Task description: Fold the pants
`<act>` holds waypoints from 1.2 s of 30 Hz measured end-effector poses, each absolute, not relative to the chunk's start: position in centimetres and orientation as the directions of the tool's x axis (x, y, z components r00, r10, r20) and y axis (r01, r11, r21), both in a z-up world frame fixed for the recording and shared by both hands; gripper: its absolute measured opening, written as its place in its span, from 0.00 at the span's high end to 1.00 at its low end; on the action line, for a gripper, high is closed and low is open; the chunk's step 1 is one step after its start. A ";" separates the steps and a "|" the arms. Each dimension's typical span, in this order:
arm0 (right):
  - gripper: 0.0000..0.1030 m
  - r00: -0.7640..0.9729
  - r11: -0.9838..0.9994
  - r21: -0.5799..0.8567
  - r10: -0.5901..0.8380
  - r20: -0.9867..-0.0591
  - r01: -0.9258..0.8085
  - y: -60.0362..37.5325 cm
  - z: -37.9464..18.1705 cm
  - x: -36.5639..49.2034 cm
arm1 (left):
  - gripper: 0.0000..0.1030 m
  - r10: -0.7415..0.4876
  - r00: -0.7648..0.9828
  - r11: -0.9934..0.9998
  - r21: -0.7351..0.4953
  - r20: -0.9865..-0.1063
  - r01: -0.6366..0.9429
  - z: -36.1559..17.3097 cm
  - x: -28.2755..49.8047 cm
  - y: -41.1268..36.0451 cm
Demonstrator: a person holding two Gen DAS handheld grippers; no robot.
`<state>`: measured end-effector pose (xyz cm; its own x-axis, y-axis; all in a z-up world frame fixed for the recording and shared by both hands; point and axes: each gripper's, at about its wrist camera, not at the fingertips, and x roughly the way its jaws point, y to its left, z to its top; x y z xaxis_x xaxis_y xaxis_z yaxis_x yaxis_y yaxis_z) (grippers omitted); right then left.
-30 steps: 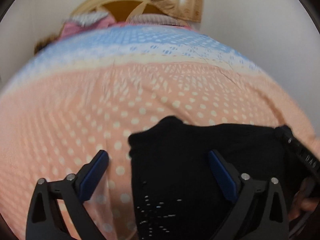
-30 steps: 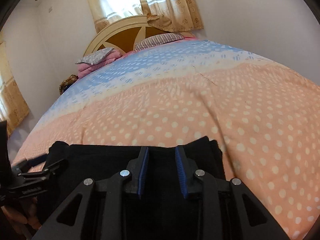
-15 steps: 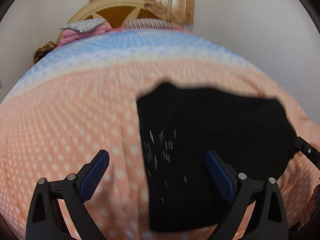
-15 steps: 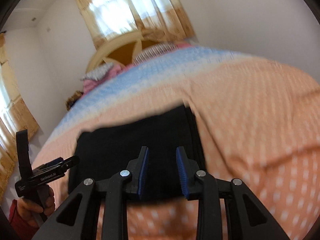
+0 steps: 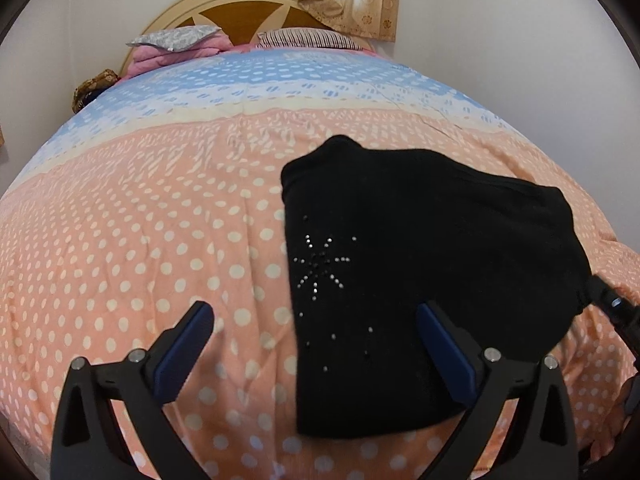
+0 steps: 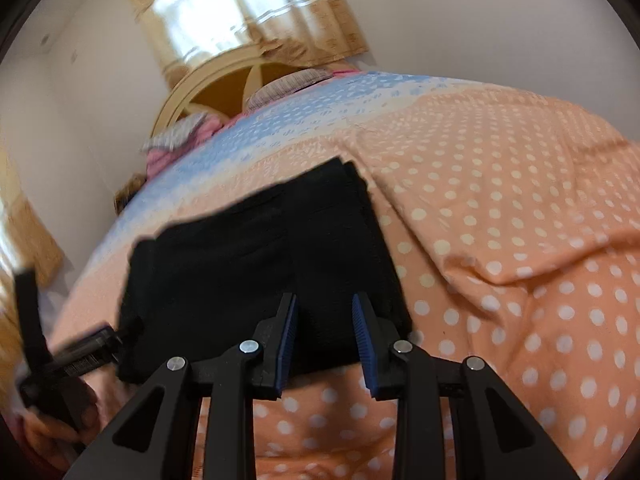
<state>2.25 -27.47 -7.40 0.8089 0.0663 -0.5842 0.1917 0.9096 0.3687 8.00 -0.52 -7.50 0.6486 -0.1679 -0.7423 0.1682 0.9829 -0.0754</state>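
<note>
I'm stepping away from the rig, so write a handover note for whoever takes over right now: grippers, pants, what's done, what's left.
Left gripper: open, holding nothing, hovering over the near left part of the pants.
Right gripper: partly open, empty, above the pants' near edge.
Black rhinestone-studded pants: folded into a compact rectangle, lying flat on the peach polka-dot bedspread.
Done: folding appears complete.
Left: probably just tidy the far left corner, which bulges slightly, then withdraw.

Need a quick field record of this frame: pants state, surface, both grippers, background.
pants: black pants, folded into a compact rectangle, rhinestone star on top
surface: polka-dot bedspread, peach with a blue band
left gripper: wide open, holding nothing
right gripper: open narrowly, nothing between the fingers
background: headboard, pillows, curtain
</note>
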 end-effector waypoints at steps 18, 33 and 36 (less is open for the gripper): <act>0.43 0.832 0.899 0.386 0.047 -0.553 0.206 -26.2 -5.7 1.2 | 0.00 -0.150 0.691 0.985 -0.045 -0.707 0.168 -5.9 7.3 0.5; 0.43 0.827 0.877 0.386 -0.025 -0.561 0.288 -29.7 -5.9 0.7 | 0.00 -0.320 0.655 0.944 -0.172 -0.685 0.282 -5.8 7.5 -0.5; 0.43 0.832 0.870 0.386 -0.049 -0.552 0.307 -30.8 -5.7 0.4 | 0.00 -0.341 0.673 0.939 -0.204 -0.657 0.277 -5.1 8.2 0.0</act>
